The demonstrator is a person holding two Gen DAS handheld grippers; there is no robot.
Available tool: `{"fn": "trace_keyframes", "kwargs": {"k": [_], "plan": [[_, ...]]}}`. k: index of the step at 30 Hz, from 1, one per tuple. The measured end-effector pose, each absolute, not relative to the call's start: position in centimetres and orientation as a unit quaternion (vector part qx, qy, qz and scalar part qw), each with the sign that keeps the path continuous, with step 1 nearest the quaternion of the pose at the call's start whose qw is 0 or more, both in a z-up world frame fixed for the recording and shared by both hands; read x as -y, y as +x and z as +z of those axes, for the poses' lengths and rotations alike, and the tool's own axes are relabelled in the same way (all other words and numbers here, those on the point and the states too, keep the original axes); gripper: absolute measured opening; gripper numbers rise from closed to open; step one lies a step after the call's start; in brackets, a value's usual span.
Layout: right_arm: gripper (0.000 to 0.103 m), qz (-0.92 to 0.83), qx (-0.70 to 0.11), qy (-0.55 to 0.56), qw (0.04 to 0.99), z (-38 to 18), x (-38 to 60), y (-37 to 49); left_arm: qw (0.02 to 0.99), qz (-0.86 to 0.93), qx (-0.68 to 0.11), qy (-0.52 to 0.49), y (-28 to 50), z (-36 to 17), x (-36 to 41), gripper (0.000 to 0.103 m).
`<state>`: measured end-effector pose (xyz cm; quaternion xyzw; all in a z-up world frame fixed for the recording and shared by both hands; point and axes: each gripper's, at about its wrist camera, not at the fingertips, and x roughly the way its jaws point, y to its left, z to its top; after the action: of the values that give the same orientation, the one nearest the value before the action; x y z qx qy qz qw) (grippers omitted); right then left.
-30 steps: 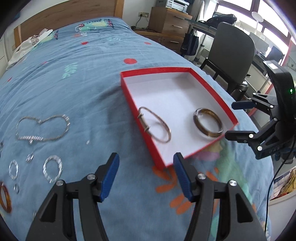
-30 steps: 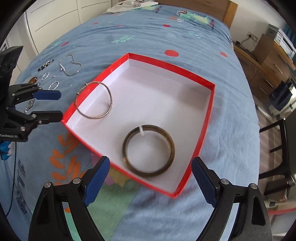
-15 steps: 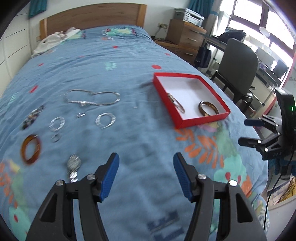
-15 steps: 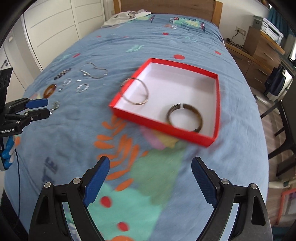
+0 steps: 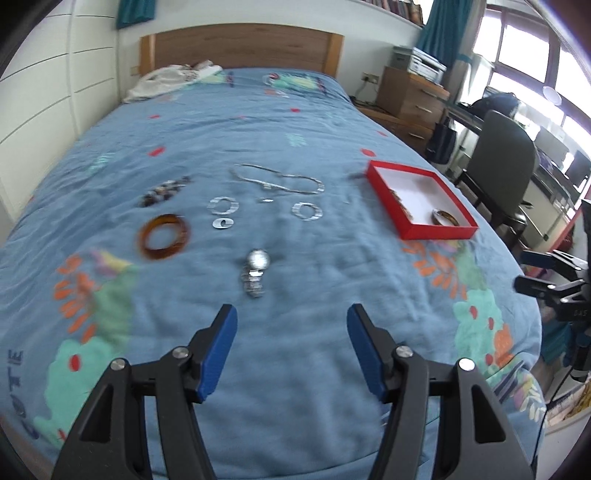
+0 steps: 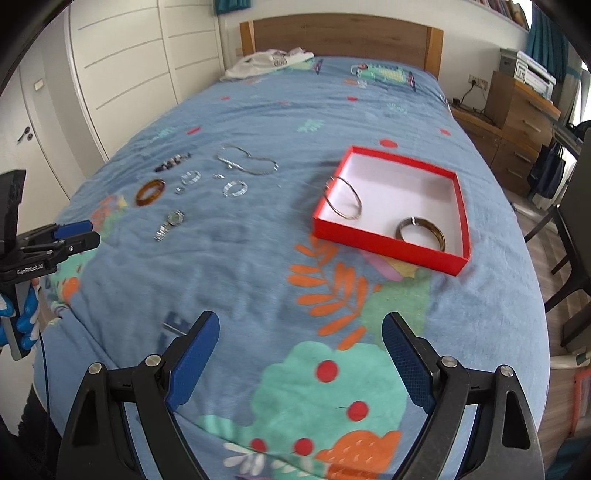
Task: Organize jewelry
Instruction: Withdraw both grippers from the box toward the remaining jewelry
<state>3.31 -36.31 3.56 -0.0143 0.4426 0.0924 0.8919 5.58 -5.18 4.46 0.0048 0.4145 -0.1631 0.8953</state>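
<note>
A red box (image 6: 460, 206) with a white inside lies on the blue bedspread and holds a thin metal bangle (image 6: 345, 203) and a dark brown bangle (image 6: 421, 230); the box also shows in the left wrist view (image 5: 436, 230). Loose jewelry lies left of it: an amber bangle (image 5: 164, 236), a silver watch (image 5: 256, 271), silver hoops (image 5: 306, 210), a chain necklace (image 5: 280, 181) and a dark beaded bracelet (image 5: 164, 191). My left gripper (image 5: 291, 347) is open and empty above the bed's near end, behind the watch. My right gripper (image 6: 299, 354) is open and empty, well back from the box.
A white garment (image 6: 269, 61) lies by the wooden headboard (image 6: 340, 31). White wardrobe doors (image 6: 122, 66) stand left of the bed. A wooden dresser (image 6: 528, 110) and a dark office chair (image 5: 502, 166) stand to the right.
Both grippers have pulled back and up from the red box, so the whole bed shows. The left one has swung left toward the loose jewelry. Both stay open and empty.
</note>
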Motion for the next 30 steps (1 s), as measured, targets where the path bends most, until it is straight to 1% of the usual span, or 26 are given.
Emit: {"fn": "trace_keyframes", "kwargs": {"k": [5,14,18,24,30], "plan": [[0.089,0.091,-0.423,-0.014,0.902,5.3,34.5,1.8,0.904,-0.139,-0.405,-0.011,4.1,5.0,0.8,0.06],[0.088,0.096,-0.404,-0.02,0.909,6.4,31.2,0.8,0.915,-0.096,-0.39,-0.033,2.3,5.0,-4.5,0.06],[0.083,0.097,-0.398,-0.02,0.912,6.5,30.0,1.3,0.918,-0.082,-0.387,-0.039,2.2,4.8,-6.1,0.06],[0.079,0.11,-0.399,-0.019,0.91,5.6,28.3,2.8,0.914,-0.078,-0.395,-0.045,3.1,3.6,-6.3,0.06],[0.074,0.122,-0.403,-0.004,0.907,3.5,27.6,4.7,0.907,-0.091,-0.408,-0.042,5.3,1.5,-4.2,0.06]]}}
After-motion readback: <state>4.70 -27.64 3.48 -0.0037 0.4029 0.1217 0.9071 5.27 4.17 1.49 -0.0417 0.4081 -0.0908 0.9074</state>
